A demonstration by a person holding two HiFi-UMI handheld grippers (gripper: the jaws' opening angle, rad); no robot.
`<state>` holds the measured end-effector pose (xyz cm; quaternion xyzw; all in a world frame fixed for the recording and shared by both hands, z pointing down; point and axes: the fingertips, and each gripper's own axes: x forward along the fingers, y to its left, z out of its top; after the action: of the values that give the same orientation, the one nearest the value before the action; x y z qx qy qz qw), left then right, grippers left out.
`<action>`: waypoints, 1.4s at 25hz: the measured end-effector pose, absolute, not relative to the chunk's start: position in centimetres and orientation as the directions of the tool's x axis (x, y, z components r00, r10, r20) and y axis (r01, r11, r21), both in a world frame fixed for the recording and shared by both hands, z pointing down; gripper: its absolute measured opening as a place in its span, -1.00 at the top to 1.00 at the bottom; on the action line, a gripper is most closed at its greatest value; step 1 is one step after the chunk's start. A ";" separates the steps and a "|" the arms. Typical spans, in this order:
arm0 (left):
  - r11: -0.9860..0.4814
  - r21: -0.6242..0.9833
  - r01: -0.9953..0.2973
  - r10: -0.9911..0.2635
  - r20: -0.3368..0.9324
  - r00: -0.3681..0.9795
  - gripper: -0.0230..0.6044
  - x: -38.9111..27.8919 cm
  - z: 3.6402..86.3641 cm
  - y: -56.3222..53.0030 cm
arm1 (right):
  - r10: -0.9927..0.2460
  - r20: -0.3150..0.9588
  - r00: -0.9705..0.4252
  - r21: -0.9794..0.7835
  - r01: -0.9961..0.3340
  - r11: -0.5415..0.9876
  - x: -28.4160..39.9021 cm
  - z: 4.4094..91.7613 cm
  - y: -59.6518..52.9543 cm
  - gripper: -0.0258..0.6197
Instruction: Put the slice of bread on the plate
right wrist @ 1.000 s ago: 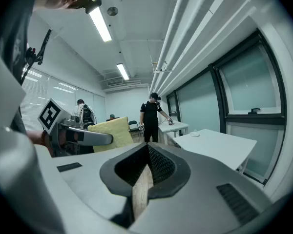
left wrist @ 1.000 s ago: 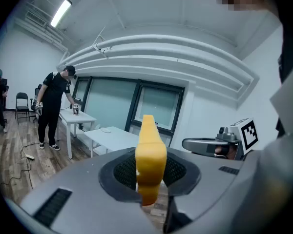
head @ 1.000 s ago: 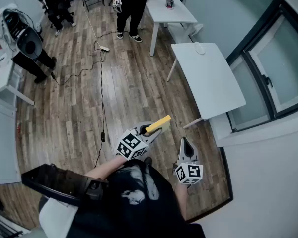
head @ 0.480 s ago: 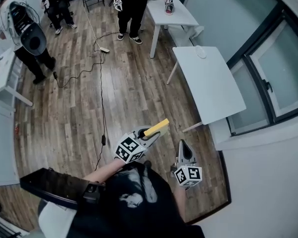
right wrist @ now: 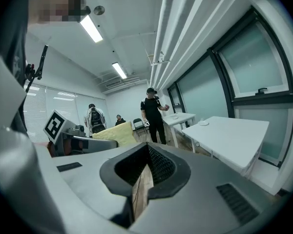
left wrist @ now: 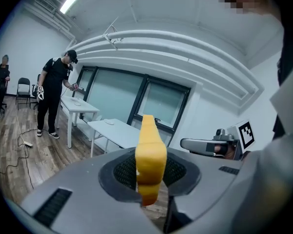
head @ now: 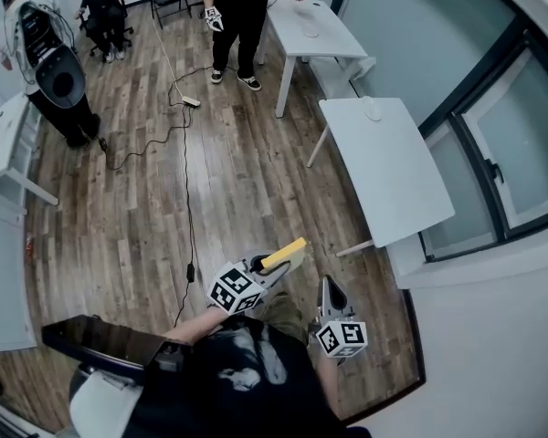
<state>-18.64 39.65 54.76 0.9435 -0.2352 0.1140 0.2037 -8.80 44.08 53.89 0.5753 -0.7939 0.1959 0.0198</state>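
Head view: left gripper [head: 271, 265] jaws pinch bread slice [head: 287, 251], long axis fwd; right gripper [head: 326, 284] jaws together.

My head camera looks steeply down over the floor [head: 237, 181]. Both gripper cameras sit close behind their jaws, facing nearly level, sharing the window-side desk [head: 388, 167].

Right gripper [right wrist: 145, 155]: jaws met at the tips, nothing between them; wood floor [right wrist: 142, 186] showed through the slit. At left, the left gripper [right wrist: 110, 141] clamped a yellow bread slice [right wrist: 118, 132]. White table [right wrist: 234, 140] at right carried a small plate [right wrist: 203, 123]. Person in black [right wrist: 153, 115] stood beyond.
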 end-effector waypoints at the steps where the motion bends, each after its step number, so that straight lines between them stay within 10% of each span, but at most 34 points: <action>1: -0.807 0.331 -0.489 -0.395 0.313 0.864 0.64 -18.3 54.9 39.1 | -0.903 0.266 -0.336 -0.292 -0.921 0.257 -8.5 54.2 43.6 0.89; 18: -0.831 0.262 -0.491 -0.407 0.316 0.857 0.64 -4.1 53.6 22.5 | -0.891 0.224 -0.395 -0.323 -0.893 0.315 5.8 54.2 26.3 0.89; 35: -0.869 0.298 -0.394 -0.307 0.299 0.904 0.64 -2.2 53.6 5.9 | -0.898 0.249 -0.362 -0.326 -0.905 0.275 5.8 54.2 9.1 0.89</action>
<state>-2.19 5.94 53.62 0.9591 -0.1828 0.1218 0.1786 5.78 9.06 54.19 0.5645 -0.7983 0.2097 0.0077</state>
